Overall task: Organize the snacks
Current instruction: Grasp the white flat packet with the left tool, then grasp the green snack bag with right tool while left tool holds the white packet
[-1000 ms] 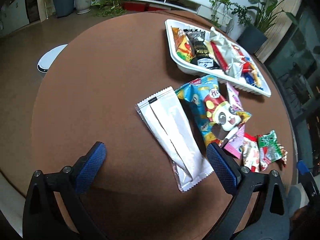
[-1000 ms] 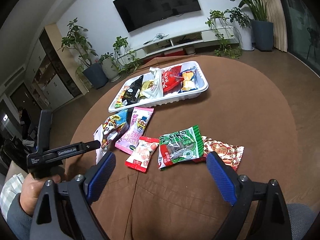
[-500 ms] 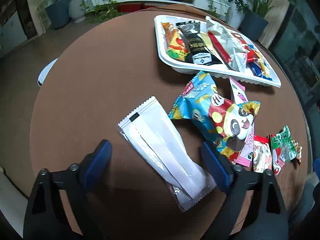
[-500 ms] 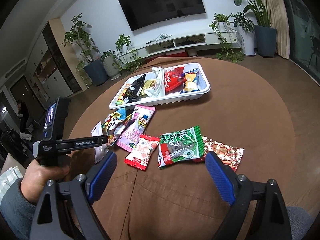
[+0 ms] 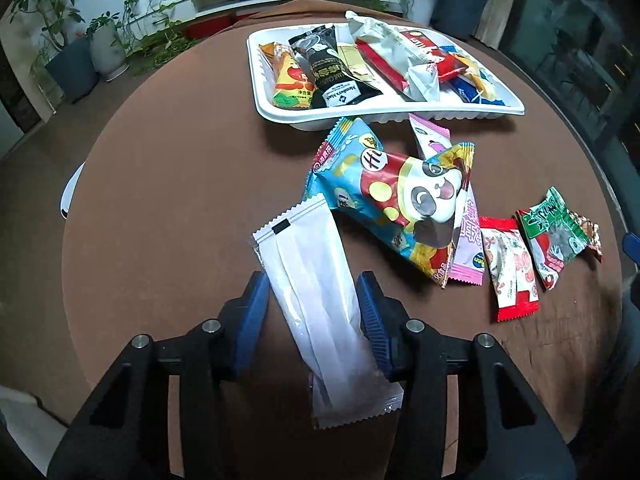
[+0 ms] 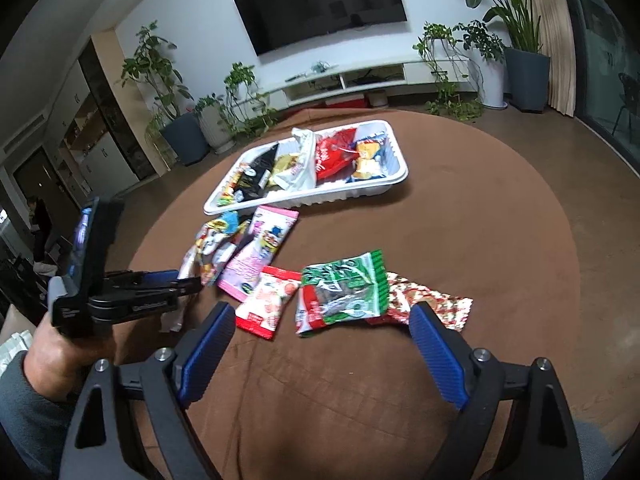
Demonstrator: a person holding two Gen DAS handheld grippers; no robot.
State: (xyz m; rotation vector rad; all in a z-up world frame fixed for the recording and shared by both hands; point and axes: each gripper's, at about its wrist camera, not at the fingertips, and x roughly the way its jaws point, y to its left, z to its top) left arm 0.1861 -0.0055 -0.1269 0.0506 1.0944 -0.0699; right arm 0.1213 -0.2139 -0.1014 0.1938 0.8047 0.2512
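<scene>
My left gripper (image 5: 310, 300) is closed around a long white snack packet (image 5: 316, 292) lying on the brown round table (image 5: 180, 140); both blue pads touch its sides. Beside it lie a blue panda snack bag (image 5: 396, 196), a pink packet (image 5: 466, 236), a red-white packet (image 5: 508, 268) and a green packet (image 5: 556, 232). A white tray (image 5: 280, 114) with several snacks sits at the far side. My right gripper (image 6: 320, 320) is open and empty, just short of the green packet (image 6: 344, 292) and the red-white packet (image 6: 268, 300).
A red patterned packet (image 6: 432, 304) lies under the green one. The tray (image 6: 396, 180) shows in the right wrist view too, and the left gripper (image 6: 180, 280) with the hand holding it. Potted plants and a TV shelf stand beyond the table.
My left gripper moved forward over the white packet and closed its jaws onto it. The right gripper stayed open and moved slightly closer to the loose packets.
</scene>
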